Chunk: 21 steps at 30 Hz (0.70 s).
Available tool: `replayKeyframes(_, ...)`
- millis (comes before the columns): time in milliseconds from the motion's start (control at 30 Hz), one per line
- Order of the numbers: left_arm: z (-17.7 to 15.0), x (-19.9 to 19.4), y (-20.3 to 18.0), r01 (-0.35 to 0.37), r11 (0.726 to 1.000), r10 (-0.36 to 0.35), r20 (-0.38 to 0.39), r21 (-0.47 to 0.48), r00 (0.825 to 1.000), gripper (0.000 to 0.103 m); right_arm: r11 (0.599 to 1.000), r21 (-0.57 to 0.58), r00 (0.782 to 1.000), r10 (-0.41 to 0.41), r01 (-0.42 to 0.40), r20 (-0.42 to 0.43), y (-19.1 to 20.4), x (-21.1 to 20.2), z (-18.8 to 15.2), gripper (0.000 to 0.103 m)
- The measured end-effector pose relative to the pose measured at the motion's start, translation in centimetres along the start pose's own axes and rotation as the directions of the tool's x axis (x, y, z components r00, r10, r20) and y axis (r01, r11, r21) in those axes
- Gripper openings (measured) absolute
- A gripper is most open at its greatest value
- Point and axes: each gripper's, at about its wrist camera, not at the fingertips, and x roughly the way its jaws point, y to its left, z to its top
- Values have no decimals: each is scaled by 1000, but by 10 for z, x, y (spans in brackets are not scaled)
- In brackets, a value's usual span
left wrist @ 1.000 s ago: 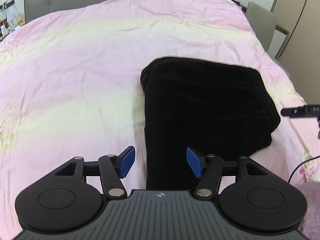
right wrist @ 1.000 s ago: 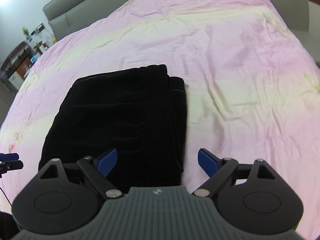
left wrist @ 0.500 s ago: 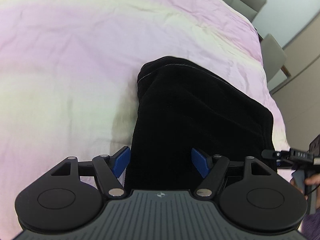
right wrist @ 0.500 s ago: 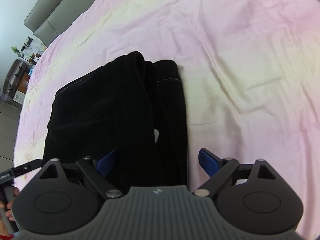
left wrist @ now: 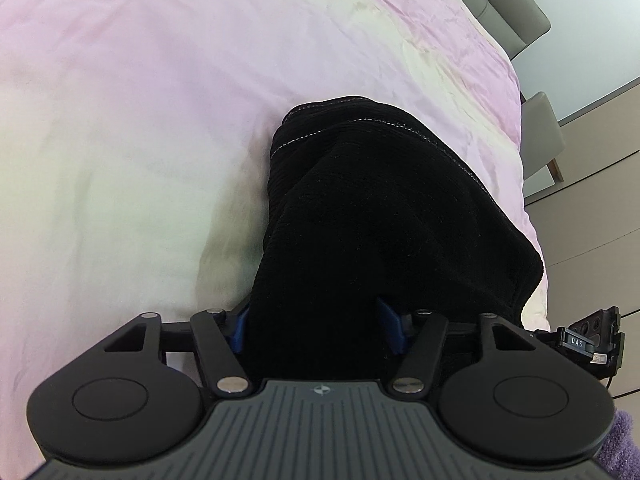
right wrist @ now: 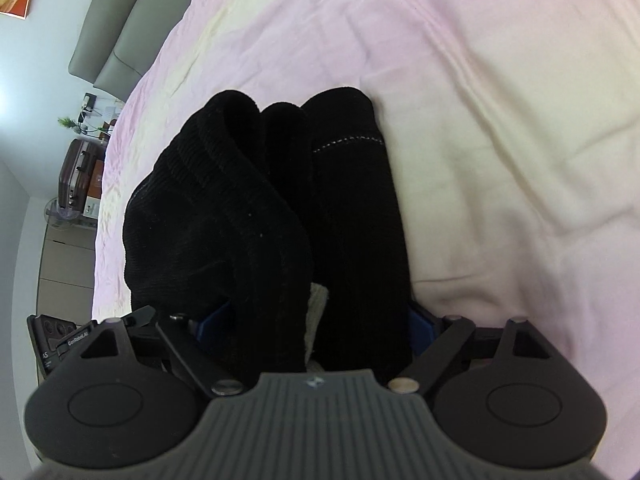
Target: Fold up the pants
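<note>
The black folded pants (left wrist: pixel 384 216) lie on the pink and cream bedspread (left wrist: pixel 140 120). My left gripper (left wrist: pixel 316 324) stands wide open with the near left end of the pants between its blue pads (left wrist: pixel 239 326). My right gripper (right wrist: pixel 316 330) also stands wide open, with the near right end of the pants (right wrist: pixel 280 208) bunched between its blue pads (right wrist: pixel 420 326). The folded layers are pushed up into humps, and white stitching shows along an edge. The other gripper's body shows at the edge of each view.
A grey headboard (left wrist: pixel 504 4) and a grey chair (left wrist: pixel 542 132) stand beyond the bed in the left wrist view. A suitcase (right wrist: pixel 78 176) and a bedside shelf with small items are at the left in the right wrist view. The bedspread (right wrist: pixel 500 120) stretches wide around the pants.
Both grippers have moved forward and down onto the near edge of the pants. The cloth now sits between the pads and has bunched up into humps.
</note>
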Motion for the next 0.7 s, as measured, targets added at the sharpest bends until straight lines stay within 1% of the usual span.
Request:
replayKeyframes(33, 0, -1, -1, 0, 1000, 0, 0, -6, 1000, 62, 1000, 0, 1000, 4, -4, 1, 1, 0, -1, 72)
replayKeyframes(67, -1, -3, -1, 2, 1000, -2, 1, -17, 1000, 60, 1000, 6, 1000, 11, -11, 0, 2, -2, -1, 65)
replayKeyframes(100, -3, -4, -3, 0, 1000, 0, 5, -23, 1000, 55, 1000, 7, 1000, 10, -10, -1, 3, -4, -3, 63)
replayKeyframes(133, -4, -6, -6, -7, 1000, 7, 12, -20, 1000, 50, 1000, -11, 1000, 0, 0, -2, 8, -7, -3, 58)
replayKeyframes(167, -6, -9, -11, -20, 1000, 20, 22, -9, 1000, 48, 999, -35, 1000, -14, 14, 2, 15, -11, -5, 54)
replayKeyframes(233, -11, -14, -19, -44, 999, 44, 44, 0, 998, 42, 996, -78, 999, -49, 50, 14, 30, -19, -7, 50)
replayKeyframes(267, -14, -17, -23, -50, 999, 50, 55, -4, 997, 41, 993, -98, 998, -65, 67, 22, 38, -22, -8, 48)
replayKeyframes(400, -20, -32, -31, -40, 999, 42, 79, -23, 996, 34, 978, -169, 992, -115, 123, 58, 72, -42, -14, 43)
replayKeyframes(500, -29, -49, -40, -42, 999, 40, 84, 20, 996, 33, 962, -217, 985, -152, 166, 79, 101, -57, -24, 41)
replayKeyframes(567, -35, -63, -40, -36, 999, 34, 87, 20, 996, 33, 955, -243, 985, -156, 170, 78, 118, -65, -34, 40)
replayKeyframes(700, -46, -94, -23, 0, 1000, 3, 116, -28, 993, 33, 947, -279, 987, -149, 162, 66, 151, -74, -55, 40)
